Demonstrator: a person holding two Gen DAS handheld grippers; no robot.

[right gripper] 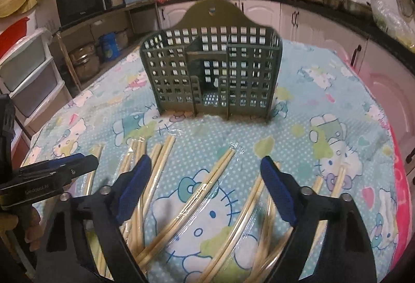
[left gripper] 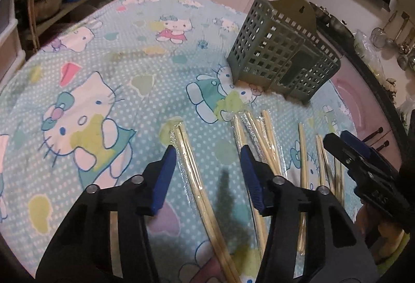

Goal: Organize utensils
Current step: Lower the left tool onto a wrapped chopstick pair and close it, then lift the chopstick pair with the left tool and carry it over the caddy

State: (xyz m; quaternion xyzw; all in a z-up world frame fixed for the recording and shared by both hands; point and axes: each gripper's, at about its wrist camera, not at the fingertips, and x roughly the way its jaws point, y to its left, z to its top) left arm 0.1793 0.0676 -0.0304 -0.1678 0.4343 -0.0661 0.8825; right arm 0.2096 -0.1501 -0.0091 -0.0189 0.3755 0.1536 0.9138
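Left wrist view: the left gripper [left gripper: 207,166] gapes wide and empty over a wrapped chopstick pair [left gripper: 192,166] near the bench's [left gripper: 124,67] near edge; the holder [left gripper: 282,57] stands towards the far right corner.

Right wrist view: the right gripper [right gripper: 207,179] is equally wide and empty over scattered chopsticks [right gripper: 199,194]. Picking seems not yet begun; next, close on one pair.

The right gripper [right gripper: 206,166] is hovering with its jaws spread wide over wrapped pairs of chopsticks [right gripper: 197,194] lying scattered on the cartoon-cat cloth [right gripper: 298,127] covering the tabletop. Beyond them the green lattice utensil holder [right gripper: 211,75] is standing upright. The left gripper [right gripper: 64,168] is reaching in from the left edge.
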